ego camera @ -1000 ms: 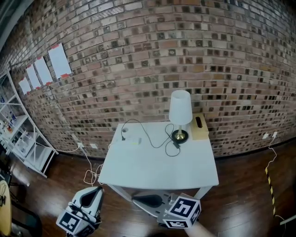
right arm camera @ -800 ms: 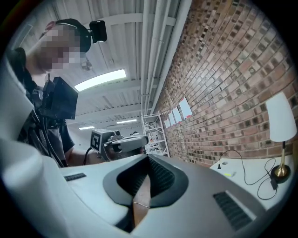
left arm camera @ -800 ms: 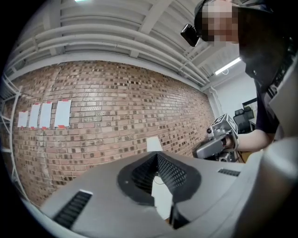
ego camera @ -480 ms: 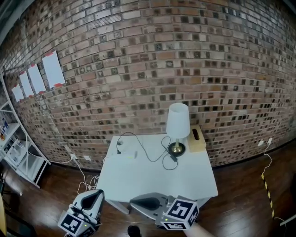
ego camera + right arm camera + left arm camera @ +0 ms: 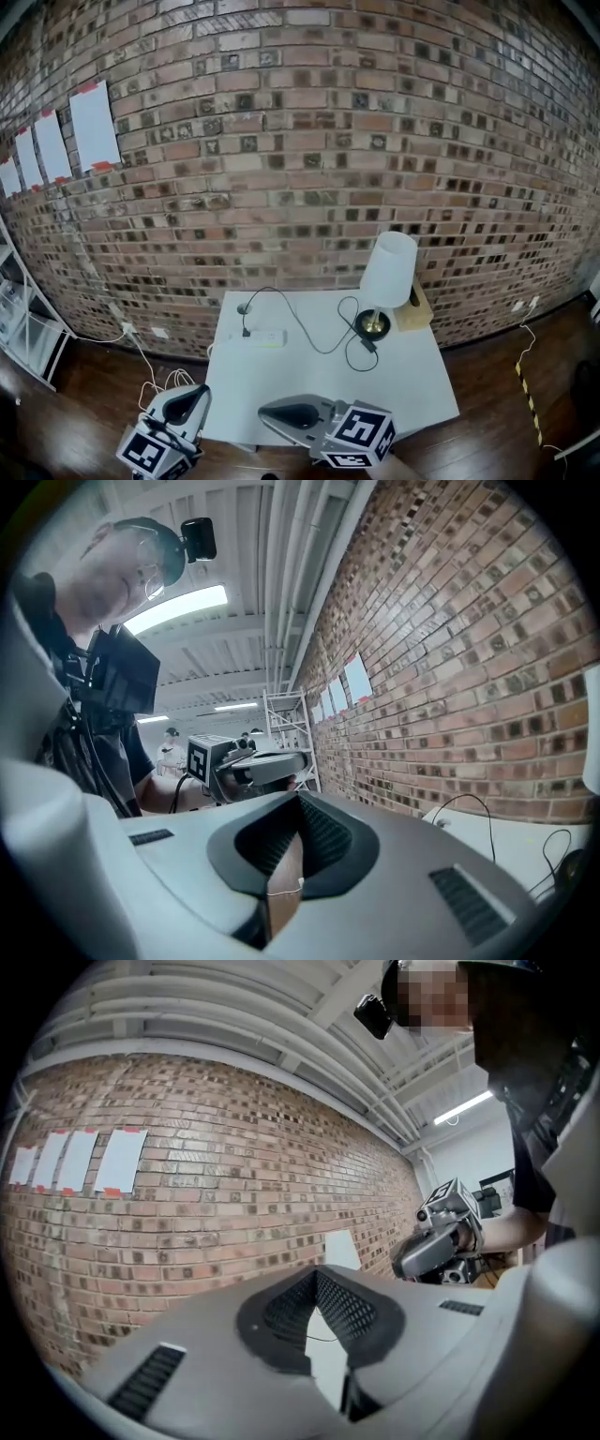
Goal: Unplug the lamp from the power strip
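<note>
L gripper [image 5: 201, 390] is closed tip to tip w/ nothing in it. We hold it low at the head view's bottom left, short of the table [image 5: 309, 389]. R gripper [image 5: 264, 411] beside it also has its jaws together and empty, and overlaps the table's near edge in that view.

Vs. a sec ago, both grippers sit in about the same spot, but the scene has slid. The lamp [image 5: 388, 270] was near centre and now stands further right and lower. More brick wall [image 5: 309, 141] shows above it, and the white shelf [image 5: 28, 333] at far left has mostly left the view. Lamp, cord and strip lie as before rel. to each other.

The lamp has a white tapered shade, a thin stem and a round dark base, at the table's back right. A tan box [image 5: 418, 307] w/ a dark slot is just behind it. A thin black cord [image 5: 305, 330] loops from the base across the smooth white top to the left end of the power strip [image 5: 266, 338], a flat white bar at back left. The plug is too small to judge.

The wall is rough red-brown brick w/ pale mortar, and white paper sheets [image 5: 94, 127] w/ red tape hang on it. The floor [image 5: 506, 375] is dark glossy wood.
</note>
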Demonstrator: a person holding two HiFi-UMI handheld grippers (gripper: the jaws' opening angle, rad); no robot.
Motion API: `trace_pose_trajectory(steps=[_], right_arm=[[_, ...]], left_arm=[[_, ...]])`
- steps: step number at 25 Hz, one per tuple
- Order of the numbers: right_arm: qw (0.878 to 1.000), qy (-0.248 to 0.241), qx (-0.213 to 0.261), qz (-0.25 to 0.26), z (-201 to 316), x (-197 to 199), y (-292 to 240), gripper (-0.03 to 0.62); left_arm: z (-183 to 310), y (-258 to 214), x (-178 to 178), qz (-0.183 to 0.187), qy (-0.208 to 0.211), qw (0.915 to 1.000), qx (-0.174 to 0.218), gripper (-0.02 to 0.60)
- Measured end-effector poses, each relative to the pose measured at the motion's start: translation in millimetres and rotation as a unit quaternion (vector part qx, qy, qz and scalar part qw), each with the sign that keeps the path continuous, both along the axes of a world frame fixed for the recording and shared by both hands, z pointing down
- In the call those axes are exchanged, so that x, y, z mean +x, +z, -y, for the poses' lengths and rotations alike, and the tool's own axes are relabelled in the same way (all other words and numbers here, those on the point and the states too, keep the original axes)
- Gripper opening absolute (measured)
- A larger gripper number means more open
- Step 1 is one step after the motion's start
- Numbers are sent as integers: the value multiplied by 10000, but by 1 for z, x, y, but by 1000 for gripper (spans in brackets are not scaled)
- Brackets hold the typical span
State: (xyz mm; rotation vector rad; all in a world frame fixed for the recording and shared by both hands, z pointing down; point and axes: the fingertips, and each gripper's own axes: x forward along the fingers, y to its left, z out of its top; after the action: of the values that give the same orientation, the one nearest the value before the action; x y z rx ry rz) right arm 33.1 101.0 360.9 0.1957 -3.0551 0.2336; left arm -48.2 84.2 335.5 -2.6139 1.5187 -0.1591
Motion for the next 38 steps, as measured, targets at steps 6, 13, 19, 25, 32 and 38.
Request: trace_pose_trajectory(steps=[6,13,19,25,32,38], right_arm=[[9989,404,-40,-247,49,-51,5,-8],[9954,796,-130,-513,85,-64,11,-8],[9933,777,-16,-850,115,-69,31,-8],[9921,589,175,-1097,159,-68,57,-8],[9936,219,-70,-1107,209,-52,83,-8],[9943,-59,-211,-1047,241,-52,97,-8]], left_arm=[[61,2,-50,13,407,9991,66,18],[109,17,-69,-104,672,9976,96,18],[141,40,-75,133,631,9978,-172,18],[180,51,-76,100,421,9979,-480,18],[224,72,-59,-36,93,9937,-1115,20],[250,86,-46,218,-58,9906,-1348,21]])
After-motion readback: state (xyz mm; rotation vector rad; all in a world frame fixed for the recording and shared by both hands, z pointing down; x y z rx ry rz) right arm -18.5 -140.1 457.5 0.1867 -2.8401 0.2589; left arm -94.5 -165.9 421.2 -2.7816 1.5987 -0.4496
